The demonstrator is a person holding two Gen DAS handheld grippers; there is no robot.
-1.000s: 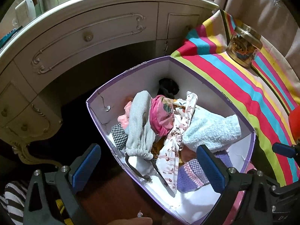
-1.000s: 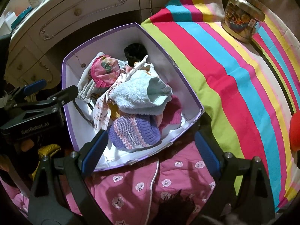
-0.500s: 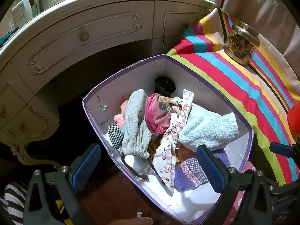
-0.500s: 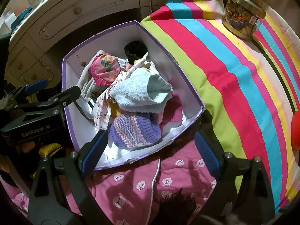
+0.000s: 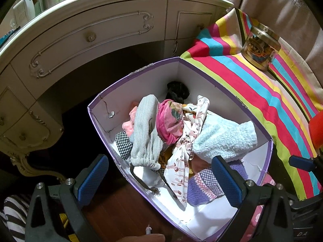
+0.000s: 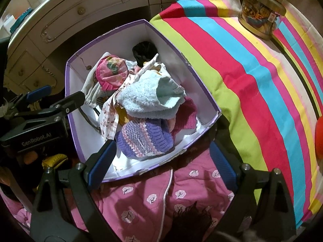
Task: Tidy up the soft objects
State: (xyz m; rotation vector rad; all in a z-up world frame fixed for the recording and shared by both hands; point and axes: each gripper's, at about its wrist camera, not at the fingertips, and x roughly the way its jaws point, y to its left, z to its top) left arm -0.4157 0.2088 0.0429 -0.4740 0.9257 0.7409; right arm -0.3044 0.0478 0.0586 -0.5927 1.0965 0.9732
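A white box with a purple rim (image 5: 141, 68) (image 6: 109, 30) holds several soft items: a grey knit piece (image 5: 145, 133), a pink floral cloth (image 5: 169, 119) (image 6: 111, 72), a light blue towel (image 5: 224, 139) (image 6: 145, 96), a purple knit hat (image 5: 203, 185) (image 6: 143, 137), a patterned white cloth (image 5: 181, 161) and a black item (image 5: 177, 90) (image 6: 145, 50). My left gripper (image 5: 159, 179) is open and empty above the box's near left side. My right gripper (image 6: 161, 159) is open and empty above the box's near edge.
The box rests beside a rainbow-striped cloth (image 5: 252, 92) (image 6: 242, 70) with a round tin (image 5: 260, 48) (image 6: 260, 18) on it. A cream dresser (image 5: 90, 38) stands behind. A pink flowered quilt (image 6: 161, 201) lies below the right gripper. A red object (image 6: 319, 139) is at the right edge.
Both views have shifted slightly; the box sits a little lower and nearer in frame. The contents have not moved and both grippers stay open.
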